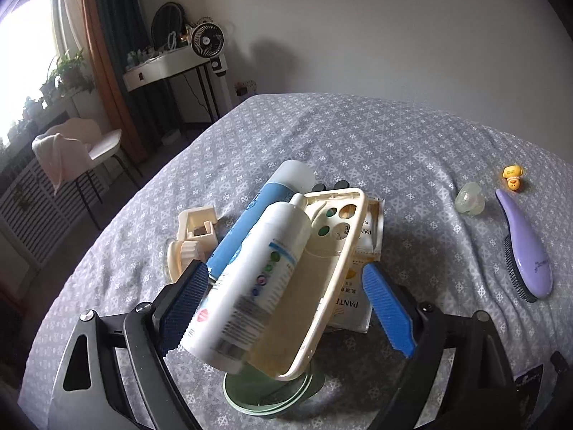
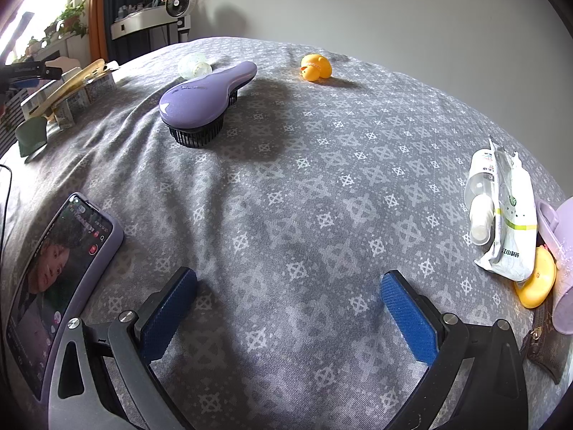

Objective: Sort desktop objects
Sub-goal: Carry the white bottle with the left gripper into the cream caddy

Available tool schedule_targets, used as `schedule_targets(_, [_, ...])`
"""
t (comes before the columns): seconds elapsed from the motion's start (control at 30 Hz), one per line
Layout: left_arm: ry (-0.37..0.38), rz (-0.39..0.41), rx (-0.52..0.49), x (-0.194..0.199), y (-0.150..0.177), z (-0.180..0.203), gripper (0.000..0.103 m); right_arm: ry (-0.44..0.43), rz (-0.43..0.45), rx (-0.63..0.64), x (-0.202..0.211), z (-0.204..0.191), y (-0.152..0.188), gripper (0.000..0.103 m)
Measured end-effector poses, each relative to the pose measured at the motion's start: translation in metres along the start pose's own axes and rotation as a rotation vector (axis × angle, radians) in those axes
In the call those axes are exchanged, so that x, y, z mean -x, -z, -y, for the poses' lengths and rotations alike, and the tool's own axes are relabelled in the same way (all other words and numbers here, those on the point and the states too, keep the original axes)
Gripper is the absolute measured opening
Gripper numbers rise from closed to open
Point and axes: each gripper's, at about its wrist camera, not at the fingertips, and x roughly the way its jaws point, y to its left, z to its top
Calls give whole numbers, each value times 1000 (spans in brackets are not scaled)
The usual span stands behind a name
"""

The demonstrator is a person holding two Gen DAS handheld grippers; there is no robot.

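My left gripper [image 1: 286,297] is open above a pile. In the pile a white bottle [image 1: 250,279] leans against its left pad, blurred. Beside it lie a cream phone case [image 1: 322,286], a blue can [image 1: 250,222], a Pantene sachet [image 1: 354,301] and a green dish [image 1: 272,397] underneath. My right gripper [image 2: 288,308] is open and empty over bare grey cloth [image 2: 304,186]. A purple hairbrush [image 2: 204,100] lies far ahead of it, with a yellow duck [image 2: 315,67] and a clear round piece [image 2: 193,66] beyond. The brush also shows in the left wrist view [image 1: 526,251].
A phone [image 2: 53,279] with a lit screen lies at my right gripper's left. At its right are a wipes pack [image 2: 512,222], a small spray bottle [image 2: 480,197], a yellow toy [image 2: 537,279], a lilac cup [image 2: 562,268] and a brown pouch [image 2: 540,344]. A cream box [image 1: 197,229] sits left of the pile.
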Motion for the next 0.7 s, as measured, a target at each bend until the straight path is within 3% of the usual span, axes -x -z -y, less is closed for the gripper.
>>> schedule_targets(0.1, [-11, 22, -4, 10, 2, 1, 89, 0, 0, 0, 0, 0, 0, 103])
schedule_targets(0.23, [8, 111, -8, 37, 0, 6, 89, 0, 0, 0, 0, 0, 0, 103])
schedule_targets(0.33, [46, 154, -39, 54, 0, 19, 102, 0, 0, 0, 0, 0, 0, 103])
schedule_targets(0.37, [66, 162, -51, 58, 0, 25, 102, 0, 0, 0, 0, 0, 0, 103])
schedule_targets(0.47, [135, 148, -86, 65, -1, 46, 103, 0, 0, 0, 0, 0, 0, 103])
schedule_targets(0.6, [257, 70, -128, 58, -1, 83, 103, 0, 0, 0, 0, 0, 0, 103])
schedule_targets(0.7, [294, 21, -175, 46, 11, 108, 103, 0, 0, 0, 0, 0, 0, 103])
